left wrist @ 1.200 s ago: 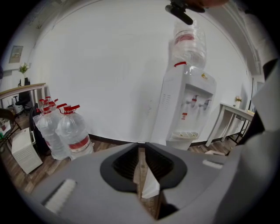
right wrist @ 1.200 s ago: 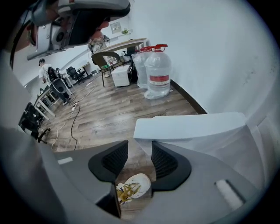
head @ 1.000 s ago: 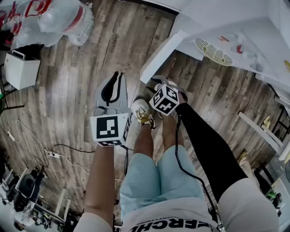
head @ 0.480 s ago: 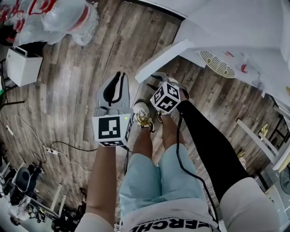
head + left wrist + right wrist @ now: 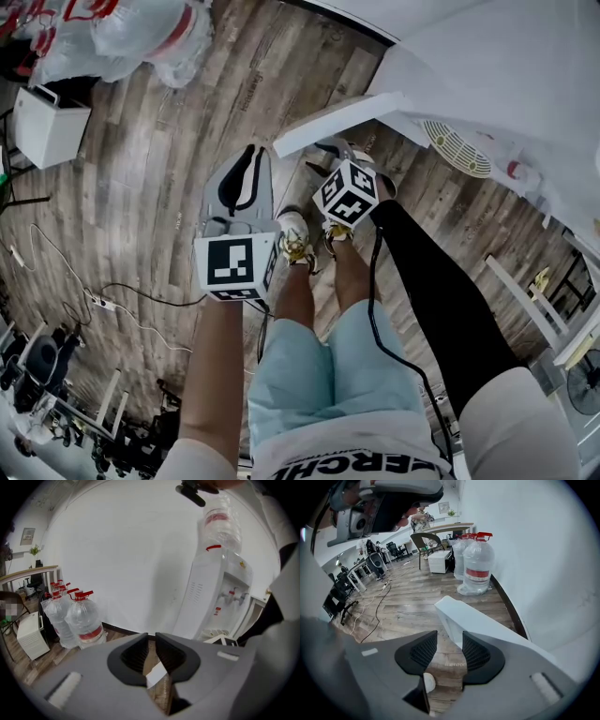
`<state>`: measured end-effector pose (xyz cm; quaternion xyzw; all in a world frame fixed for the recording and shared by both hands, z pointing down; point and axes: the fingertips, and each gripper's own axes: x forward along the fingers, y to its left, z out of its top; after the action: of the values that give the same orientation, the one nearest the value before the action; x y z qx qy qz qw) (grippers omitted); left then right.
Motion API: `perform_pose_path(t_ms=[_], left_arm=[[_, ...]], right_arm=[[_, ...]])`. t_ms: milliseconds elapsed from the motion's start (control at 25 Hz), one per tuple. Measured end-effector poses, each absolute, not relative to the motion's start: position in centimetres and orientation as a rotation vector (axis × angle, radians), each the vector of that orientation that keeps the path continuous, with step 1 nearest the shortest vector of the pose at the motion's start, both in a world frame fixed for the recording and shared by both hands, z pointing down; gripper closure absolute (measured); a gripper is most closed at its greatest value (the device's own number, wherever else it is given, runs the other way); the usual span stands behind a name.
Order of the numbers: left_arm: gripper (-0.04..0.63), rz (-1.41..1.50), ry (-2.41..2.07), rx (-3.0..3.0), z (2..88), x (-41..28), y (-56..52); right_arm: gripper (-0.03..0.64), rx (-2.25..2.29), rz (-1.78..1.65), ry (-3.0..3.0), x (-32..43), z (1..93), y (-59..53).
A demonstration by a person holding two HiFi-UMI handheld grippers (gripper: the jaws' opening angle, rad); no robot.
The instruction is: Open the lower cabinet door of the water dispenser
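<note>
My left gripper (image 5: 151, 644) has its jaws slightly apart and empty. My right gripper (image 5: 449, 644) has its jaws apart, just beside the open door (image 5: 461, 616).

Left gripper (image 5: 151, 641) and right gripper (image 5: 449, 641): grey shells, black ribbed pads (image 5: 423, 651). Each carries a white marker cube (image 5: 232, 266) bearing black squares. Black cable (image 5: 380, 328) at right. Clothing: black right sleeve (image 5: 441, 300), pale blue shorts (image 5: 328, 370), white lettered top (image 5: 356, 459), white shoes (image 5: 295, 234).

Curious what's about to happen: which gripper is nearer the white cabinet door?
Right. The right gripper sits just short of the cabinet door, at its edge, jaws apart. The left gripper hangs off to the side, farther away.
</note>
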<state>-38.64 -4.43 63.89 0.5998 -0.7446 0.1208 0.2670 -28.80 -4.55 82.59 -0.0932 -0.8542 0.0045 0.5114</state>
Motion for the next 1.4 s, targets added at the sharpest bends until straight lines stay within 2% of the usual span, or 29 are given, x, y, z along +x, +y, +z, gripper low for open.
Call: perform_pose_path(t_ms=[520,1400], left_arm=[[0.520,0.335,-2.021,1.593,64.3,-40.3,-4.6],[0.520,0.342,-2.002,1.588,64.9,-41.3,-4.6]], right_arm=[[0.448,-0.235,-0.017,-2.074,-32.0,82.7,-6.1],[0.448,-0.228,-0.037,-2.036,-31.8,83.5,-5.8]])
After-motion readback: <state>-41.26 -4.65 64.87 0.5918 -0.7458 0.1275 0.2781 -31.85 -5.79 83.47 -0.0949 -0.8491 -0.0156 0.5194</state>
